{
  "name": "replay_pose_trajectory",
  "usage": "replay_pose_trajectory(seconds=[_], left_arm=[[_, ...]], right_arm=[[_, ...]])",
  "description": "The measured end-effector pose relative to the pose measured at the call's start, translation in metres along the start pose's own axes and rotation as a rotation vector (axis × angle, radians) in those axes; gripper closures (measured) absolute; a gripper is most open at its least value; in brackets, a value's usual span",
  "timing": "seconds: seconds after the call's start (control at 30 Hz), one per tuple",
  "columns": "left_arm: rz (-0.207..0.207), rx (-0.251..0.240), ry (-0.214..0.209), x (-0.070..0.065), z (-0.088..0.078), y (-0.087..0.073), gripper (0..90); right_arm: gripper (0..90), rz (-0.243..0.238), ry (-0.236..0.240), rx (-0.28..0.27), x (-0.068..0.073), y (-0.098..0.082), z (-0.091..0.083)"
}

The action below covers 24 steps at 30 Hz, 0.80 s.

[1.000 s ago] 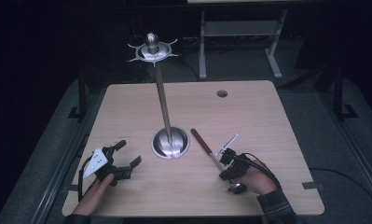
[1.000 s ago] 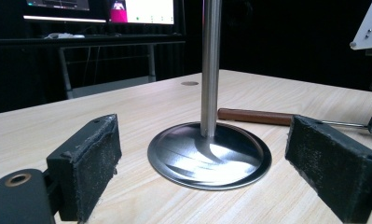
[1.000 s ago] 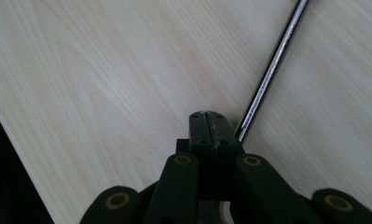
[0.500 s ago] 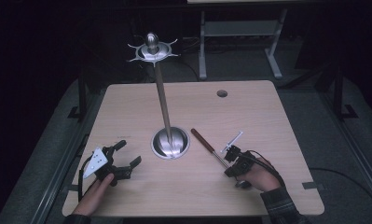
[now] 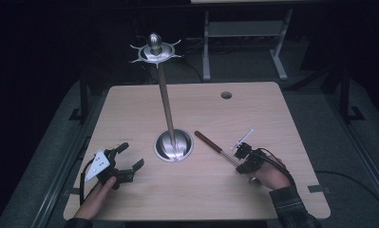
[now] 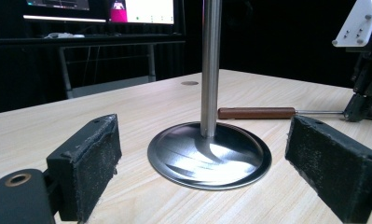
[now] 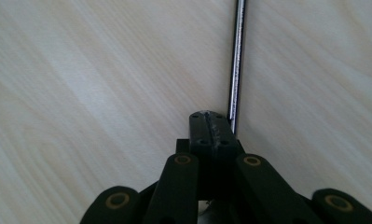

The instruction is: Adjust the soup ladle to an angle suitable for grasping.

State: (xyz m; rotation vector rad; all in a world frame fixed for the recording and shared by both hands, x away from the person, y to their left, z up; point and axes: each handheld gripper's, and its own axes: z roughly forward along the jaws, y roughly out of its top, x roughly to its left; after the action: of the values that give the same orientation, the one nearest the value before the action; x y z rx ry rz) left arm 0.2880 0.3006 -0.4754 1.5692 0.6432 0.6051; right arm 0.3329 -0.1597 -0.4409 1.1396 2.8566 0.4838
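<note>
A tall metal stand (image 5: 166,107) with a round base (image 6: 230,163) and a hooked crown rises from mid-table. To the right of the base lies a utensil with a brown wooden handle (image 5: 207,141) and a thin metal shaft (image 7: 237,60). My right gripper (image 5: 239,161) points down at the shaft's near end. Its jaws are shut, with nothing between them, and the shaft runs just beside the tips (image 7: 210,116). My left gripper (image 5: 131,156) rests open on the table left of the base. In the left gripper view its pads (image 6: 97,158) frame the base, with the wooden handle (image 6: 256,113) behind.
The wooden table (image 5: 130,109) has a round cable hole (image 5: 226,95) at the far right. A metal frame (image 5: 244,33) stands on the dark floor beyond it, and lit screens (image 6: 141,9) glow in the background. Bare tabletop lies between the two hands.
My right hand has shifted slightly to the right along the table. The left gripper and the stand have stayed put.
</note>
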Motion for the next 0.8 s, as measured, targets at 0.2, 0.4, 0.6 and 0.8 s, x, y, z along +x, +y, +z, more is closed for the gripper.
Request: replay_pose_trajectory(seconds=[0.2,0.4,0.6,0.8], left_arm=[[-0.001,-0.001,0.000,0.000,0.000,0.000,9.7],[-0.001,-0.001,0.000,0.000,0.000,0.000,9.7],[0.002,-0.005,0.003,0.000,0.000,0.000,9.7],[0.010,-0.005,0.005,-0.001,-0.001,0.000,9.7]], right_arm=[[89.7,0.010,-0.033,0.002,-0.008,0.000,-0.001],[89.8,0.030,-0.052,-0.004,-0.021,0.000,-0.002],[89.7,0.035,-0.052,-0.016,-0.028,0.000,-0.004],[88.2,0.034,-0.016,-0.062,-0.028,0.002,-0.010]])
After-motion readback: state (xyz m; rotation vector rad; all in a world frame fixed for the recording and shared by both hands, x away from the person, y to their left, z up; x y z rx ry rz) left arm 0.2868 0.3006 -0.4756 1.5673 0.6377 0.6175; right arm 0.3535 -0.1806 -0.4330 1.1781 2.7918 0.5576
